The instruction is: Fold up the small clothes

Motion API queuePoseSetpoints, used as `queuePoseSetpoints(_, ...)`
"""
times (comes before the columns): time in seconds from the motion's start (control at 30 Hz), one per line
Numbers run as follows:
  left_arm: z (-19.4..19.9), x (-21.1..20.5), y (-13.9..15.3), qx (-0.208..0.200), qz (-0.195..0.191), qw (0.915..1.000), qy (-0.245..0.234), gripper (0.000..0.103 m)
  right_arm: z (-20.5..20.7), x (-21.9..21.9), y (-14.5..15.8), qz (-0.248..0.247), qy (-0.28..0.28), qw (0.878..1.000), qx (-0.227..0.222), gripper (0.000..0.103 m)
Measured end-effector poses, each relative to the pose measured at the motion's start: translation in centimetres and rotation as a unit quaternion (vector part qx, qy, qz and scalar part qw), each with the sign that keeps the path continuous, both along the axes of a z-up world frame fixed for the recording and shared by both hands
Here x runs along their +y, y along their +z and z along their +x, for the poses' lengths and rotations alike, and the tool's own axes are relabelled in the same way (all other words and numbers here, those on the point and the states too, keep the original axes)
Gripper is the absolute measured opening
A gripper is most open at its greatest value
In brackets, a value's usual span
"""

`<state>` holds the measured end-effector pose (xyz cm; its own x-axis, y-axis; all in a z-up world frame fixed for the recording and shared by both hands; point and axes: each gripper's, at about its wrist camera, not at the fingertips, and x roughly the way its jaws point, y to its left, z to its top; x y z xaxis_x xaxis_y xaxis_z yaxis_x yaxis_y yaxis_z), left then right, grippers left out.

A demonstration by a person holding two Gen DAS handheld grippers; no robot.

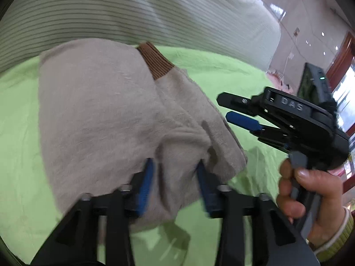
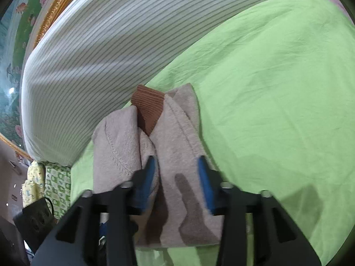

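"DAS" stands embossed on the right claw (image 1: 229,110) body.

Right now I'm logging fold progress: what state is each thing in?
beige garment: folded, lying on the sheet
brown cuff: showing at the fold's top
left gripper: open, over the garment
right gripper: open, empty
green sheet: spread, lightly wrinkled

You are working in a home bedroom: a light green bedsheet (image 2: 277,88) covers a wide soft bed, with a grey-and-white striped quilt (image 2: 106,51) heaped along its far edge. Behind the bed hangs a gold-framed picture (image 2: 47,25) of flowers, and printed pillows (image 2: 47,187) lie beside the quilt. Across the room you see a tiled floor (image 1: 310,33) and a red wooden door frame (image 1: 342,48).
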<state>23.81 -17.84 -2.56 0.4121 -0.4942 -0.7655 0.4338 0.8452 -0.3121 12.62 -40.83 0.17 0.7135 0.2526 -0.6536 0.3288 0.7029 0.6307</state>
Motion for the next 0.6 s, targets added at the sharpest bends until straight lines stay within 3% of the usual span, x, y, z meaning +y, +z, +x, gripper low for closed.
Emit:
queuePoseSetpoints(0.03, -0.6, 1.0, 0.6, -0.011, -0.002, 0.9999, 0.007, 0.06, 0.6, 0.5, 0.1, 0.001, 0.005, 1.0, -0.004, 0.052)
queuePoseSetpoints(0.17, -3.1, 3.5, 1.5, -0.042, 0.024, 0.9983, 0.032, 0.073, 2.0, 2.3, 0.3, 0.001, 0.051, 0.999, -0.014, 0.059)
queuePoseSetpoints(0.27, -4.8, 5.6, 0.8, -0.046, 0.051, 0.9966, 0.044, 0.076, 3.8, 3.6, 0.1, -0.015, 0.089, 0.996, -0.005, 0.066)
queuePoseSetpoints(0.37, -6.0, 7.0, -1.4, -0.026, 0.078, 0.9959, 0.038, 0.078, 5.3, 4.5, -0.1, -0.03, 0.119, 0.992, 0.005, 0.069)
queuePoseSetpoints(0.6, -6.7, 7.4, -4.7, -0.02, 0.117, 0.9911, 0.059, 0.078, 7.9, 5.0, -0.6, -0.046, 0.153, 0.987, 0.006, 0.071)
